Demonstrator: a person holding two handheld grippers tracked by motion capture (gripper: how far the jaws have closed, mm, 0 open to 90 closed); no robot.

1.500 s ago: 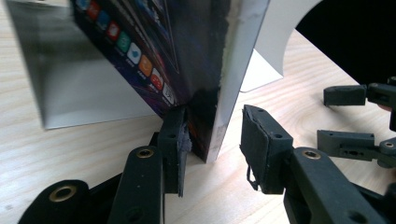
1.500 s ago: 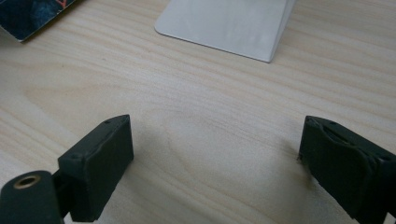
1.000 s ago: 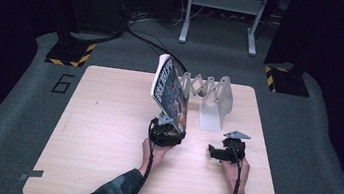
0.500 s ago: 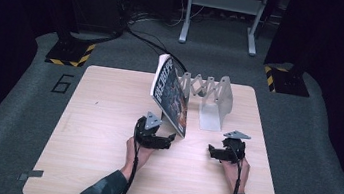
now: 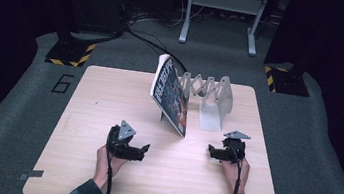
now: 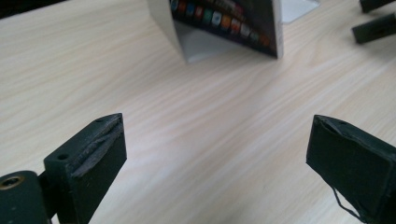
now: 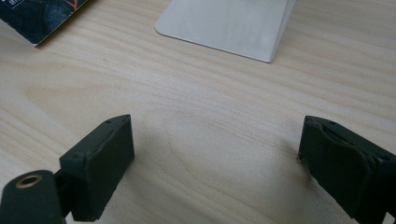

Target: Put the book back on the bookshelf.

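Book (image 5: 171,93) leaning tilted against metal rack (image 5: 210,98) at mid-back of wooden surface (image 5: 84,100), left gripper (image 5: 141,151) near front-left of it, jaws just opened wide w/ nothing between, right gripper (image 5: 211,151) jaws open, empty, prob. resting on surface by rack base.

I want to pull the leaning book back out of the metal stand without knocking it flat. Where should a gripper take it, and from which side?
Probably by the near lower corner of the book, coming from the person's side. It leans tilted against the expandable stand, its near edge jutting free over the table, so open jaws could straddle the thin cover there. The left gripper is open and nearest.
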